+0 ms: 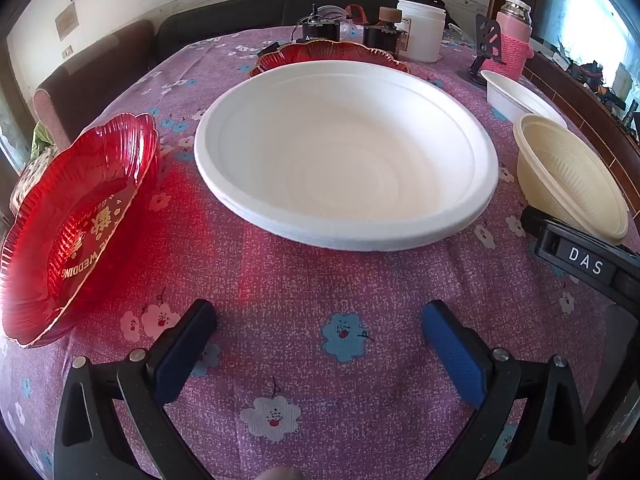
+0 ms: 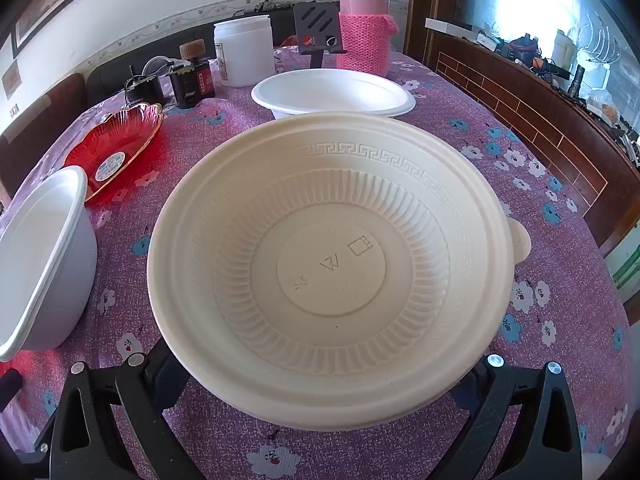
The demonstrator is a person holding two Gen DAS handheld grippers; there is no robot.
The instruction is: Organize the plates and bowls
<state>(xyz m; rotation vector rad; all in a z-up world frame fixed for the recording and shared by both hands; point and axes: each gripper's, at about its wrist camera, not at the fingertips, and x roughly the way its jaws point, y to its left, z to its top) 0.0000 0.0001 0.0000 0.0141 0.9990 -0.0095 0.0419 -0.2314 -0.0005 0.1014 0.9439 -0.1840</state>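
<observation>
Two red dishes (image 1: 76, 216), two white bowls (image 1: 344, 152), one cream bowl (image 2: 328, 264); both claws (image 1: 320, 332) gape, gripping nothing.

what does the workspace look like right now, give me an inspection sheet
surface: table under a purple floral tablecloth.
job's things: white bowl stack centre; cream bowl; white bowl behind it; red plate at the left edge; second red plate further back.
clutter: white jar, pink flask in a knitted sleeve, black stand, dark bottles.
grippers: left gripper open over bare cloth; right gripper wide open, fingers either side of the cream bowl, contact not clear.
cables: thin wires by the back clutter.
surroundings: dark sofa, wall, bright window.
</observation>
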